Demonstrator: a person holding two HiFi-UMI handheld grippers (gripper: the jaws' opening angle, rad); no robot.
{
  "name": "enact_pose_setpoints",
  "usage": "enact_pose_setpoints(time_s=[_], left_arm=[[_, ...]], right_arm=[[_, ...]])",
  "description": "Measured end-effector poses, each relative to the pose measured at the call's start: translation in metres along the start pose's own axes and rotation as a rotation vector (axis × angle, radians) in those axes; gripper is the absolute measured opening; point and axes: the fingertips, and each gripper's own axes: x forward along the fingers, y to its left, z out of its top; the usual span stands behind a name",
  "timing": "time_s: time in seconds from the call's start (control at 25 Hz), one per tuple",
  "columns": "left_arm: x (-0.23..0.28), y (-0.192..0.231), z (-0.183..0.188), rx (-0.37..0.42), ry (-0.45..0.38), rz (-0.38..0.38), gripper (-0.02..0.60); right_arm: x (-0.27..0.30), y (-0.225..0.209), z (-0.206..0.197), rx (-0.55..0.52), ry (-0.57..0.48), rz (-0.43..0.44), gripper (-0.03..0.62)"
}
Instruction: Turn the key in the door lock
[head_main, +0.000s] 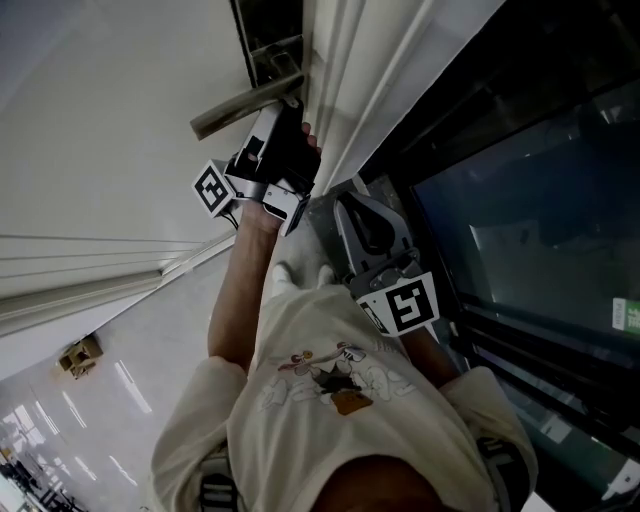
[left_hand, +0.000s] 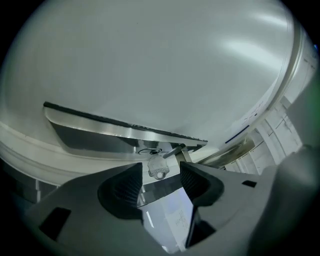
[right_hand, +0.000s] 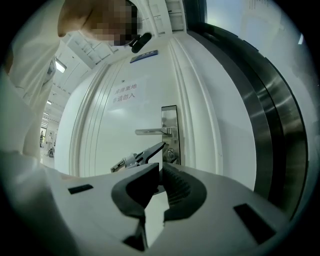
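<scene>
A small pale-headed key (left_hand: 159, 166) sticks out of the round lock cylinder (left_hand: 149, 150) in the steel lock plate (left_hand: 115, 132) of a white door. My left gripper (left_hand: 161, 175) is open, its ribbed fingers either side of the key head with a gap on both sides. In the head view the left gripper (head_main: 293, 118) points at the door just below the lever handle (head_main: 240, 108). The right gripper view shows the left gripper (right_hand: 150, 152) at the lock plate (right_hand: 170, 120) under the handle (right_hand: 150, 132). My right gripper (right_hand: 160, 172) is shut on nothing, held back from the door (head_main: 352, 205).
White door-frame mouldings (head_main: 350, 90) run beside the lock. A dark glass panel (head_main: 520, 230) in a black frame fills the right side. A printed notice (right_hand: 125, 93) is on the door above the handle. The person's cream shirt (head_main: 330, 400) fills the lower head view.
</scene>
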Motion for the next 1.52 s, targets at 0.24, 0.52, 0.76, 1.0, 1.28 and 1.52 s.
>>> enact_pose_setpoints(time_s=[0.24,0.52,0.76,1.0,1.28,1.52], left_arm=[[0.009,0.009,0.002,-0.006,0.013,0.016,0.224],[0.012,0.01,0.0,0.06,0.035,0.088,0.179],[0.015,0.006,-0.001,0.273,0.072,0.245,0.138],[0.018,0.003,-0.004,0.481,0.105,0.406,0.138],[0.014,0.005,-0.003,0.645,0.136,0.609,0.138],[0.011,0.007,-0.004,0.945,0.21,0.816,0.138]], right_arm=[[0.002,-0.001,0.007,-0.001,-0.014,-0.002,0.012],[0.004,0.002,0.003,0.014,-0.012,-0.006,0.012],[0.006,0.004,0.002,0.026,-0.018,-0.002,0.012],[0.007,0.006,0.005,0.032,-0.03,0.005,0.012],[0.003,0.004,0.009,0.043,-0.044,0.002,0.012],[-0.001,0.001,0.005,0.062,-0.044,0.0,0.012]])
